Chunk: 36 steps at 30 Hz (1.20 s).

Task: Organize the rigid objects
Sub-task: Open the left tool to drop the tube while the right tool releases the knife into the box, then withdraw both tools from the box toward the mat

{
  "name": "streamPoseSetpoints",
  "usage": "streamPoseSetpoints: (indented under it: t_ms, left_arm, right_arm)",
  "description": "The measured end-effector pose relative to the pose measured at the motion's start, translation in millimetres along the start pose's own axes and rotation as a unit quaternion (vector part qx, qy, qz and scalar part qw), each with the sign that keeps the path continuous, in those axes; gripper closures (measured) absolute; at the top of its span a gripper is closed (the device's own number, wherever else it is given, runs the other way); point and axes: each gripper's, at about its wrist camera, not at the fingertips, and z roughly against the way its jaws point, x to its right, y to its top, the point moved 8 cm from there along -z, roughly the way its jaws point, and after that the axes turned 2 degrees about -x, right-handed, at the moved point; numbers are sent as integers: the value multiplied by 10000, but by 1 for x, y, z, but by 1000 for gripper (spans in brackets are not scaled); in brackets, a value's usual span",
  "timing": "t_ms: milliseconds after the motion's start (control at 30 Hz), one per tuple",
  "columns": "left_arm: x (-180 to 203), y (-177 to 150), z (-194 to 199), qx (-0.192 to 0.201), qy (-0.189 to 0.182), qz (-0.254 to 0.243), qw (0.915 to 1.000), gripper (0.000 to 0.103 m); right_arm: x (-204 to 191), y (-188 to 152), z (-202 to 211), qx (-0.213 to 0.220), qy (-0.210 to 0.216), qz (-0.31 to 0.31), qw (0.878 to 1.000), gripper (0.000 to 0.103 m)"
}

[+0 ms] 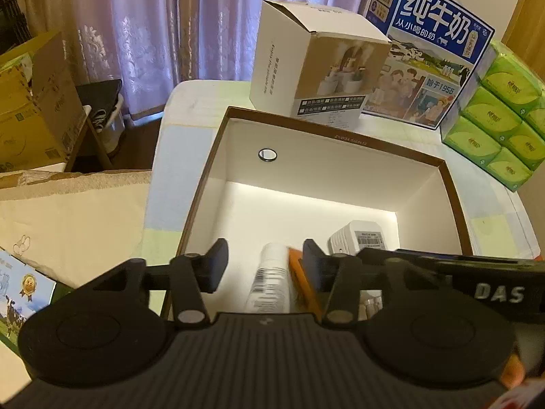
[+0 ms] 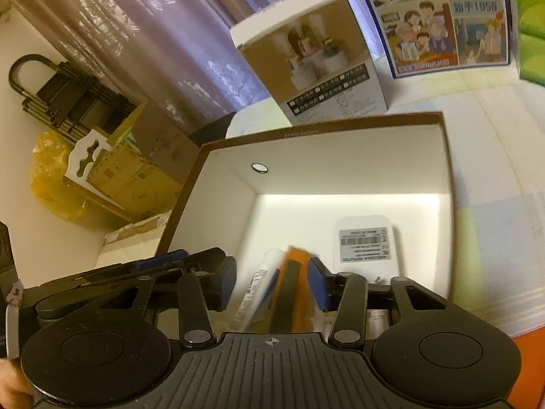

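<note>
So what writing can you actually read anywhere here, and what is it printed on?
"纯牛奶" and below it "从小喝的奶": the blue milk carton.
"1956": a panel lower on that carton.
"DAS": the black right gripper seen from the left wrist camera.
Too small or blurred: the white device's barcode label, the print on the white tube, the white product box, the green tissue packs, the storage box rim.

At lower centre of both views the white tube [image 1: 270, 279] and orange object [image 2: 294, 286] are motion-blurred and cut off behind the gripper bodies, while the milk carton [image 2: 439, 17] runs off the right-wrist view's top edge.
</note>
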Motion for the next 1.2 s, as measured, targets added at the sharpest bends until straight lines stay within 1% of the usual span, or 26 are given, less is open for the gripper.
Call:
streamPoseSetpoints:
  t_ms: [100, 200, 267, 467, 633, 800, 967, 1200]
  left_arm:
    - [0, -7, 5, -33, 100, -20, 9999, 58]
    - [1, -16, 11, -76, 201, -83, 9997, 58]
    - [2, -21, 15, -104, 201, -90, 9997, 58]
    - [5, -37, 35, -94, 185, -73, 9998, 58]
    - [7, -51, 59, -2, 236, -99, 9997, 58]
    - [10, -68, 78, -34, 333, -55, 9994, 58]
    - [18, -83, 96, -26, 442, -117, 9989, 58]
    - [36, -100, 121, 101, 329, -98, 9994, 58]
  right_arm:
    - [-1, -5, 6, -82, -24, 134, 9999, 55]
    - [-6, -14, 14, -110, -64, 421, 9990, 54]
    - [-9, -21, 16, -140, -62, 575, 9982, 53]
    - [-8, -34, 26, -174, -35, 592, 9981, 52]
    - [-11, -43, 45, -55, -28, 785, 9969, 52]
    - [-14, -53, 64, 51, -11, 888, 9960, 51]
    - [-16, -63, 82, 117, -22, 994, 9950, 51]
    - [-14, -81, 110, 264, -75, 1096, 9936, 50]
